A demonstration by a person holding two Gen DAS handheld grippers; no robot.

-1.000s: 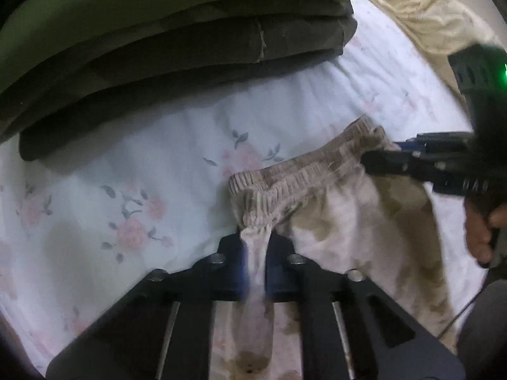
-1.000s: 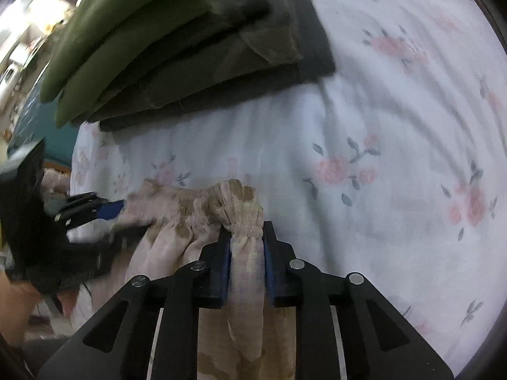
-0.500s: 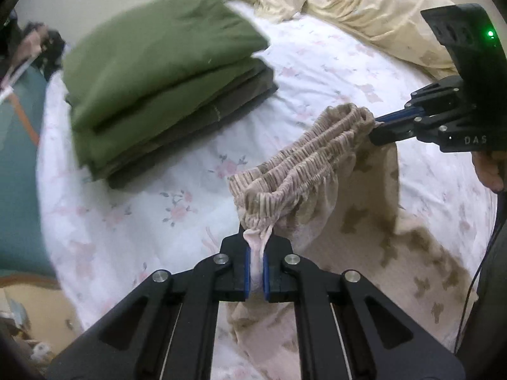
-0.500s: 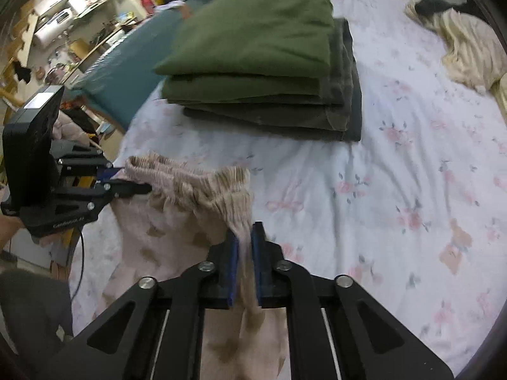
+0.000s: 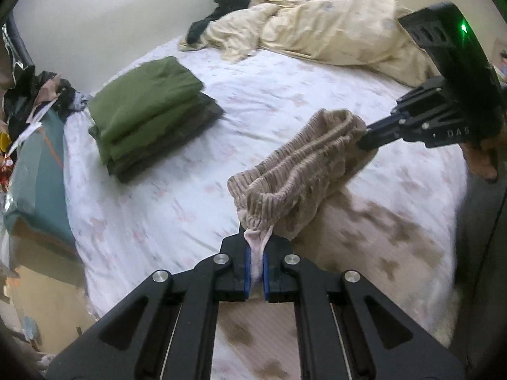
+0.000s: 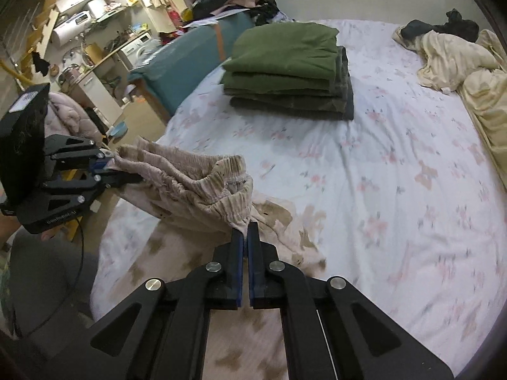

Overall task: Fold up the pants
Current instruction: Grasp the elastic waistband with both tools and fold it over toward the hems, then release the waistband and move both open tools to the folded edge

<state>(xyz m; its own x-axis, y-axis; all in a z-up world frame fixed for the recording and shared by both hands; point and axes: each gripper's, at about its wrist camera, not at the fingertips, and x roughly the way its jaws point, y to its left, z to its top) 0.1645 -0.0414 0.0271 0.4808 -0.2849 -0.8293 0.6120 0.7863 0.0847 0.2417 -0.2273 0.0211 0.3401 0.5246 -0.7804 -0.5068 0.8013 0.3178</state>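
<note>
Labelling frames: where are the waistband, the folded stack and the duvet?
waistband (image 5: 304, 161): left wrist view, ribbed elastic mid-span.
folded stack (image 6: 285, 47): right wrist view, green top layer.
duvet (image 5: 332, 25): left wrist view, crumpled cream middle.

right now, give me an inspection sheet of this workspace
Surface: bed sheet, white with pink flowers.
Job's things: pants, beige patterned, waistband lifted off the bed, legs trailing on it.
Clutter: stack of folded clothes, cream duvet, black garment.
Grippers: left gripper and right gripper each shut on a waistband end.
Cables: black cable hanging beside the left gripper.
Surroundings: teal furniture, cluttered kitchen shelves behind.
</note>
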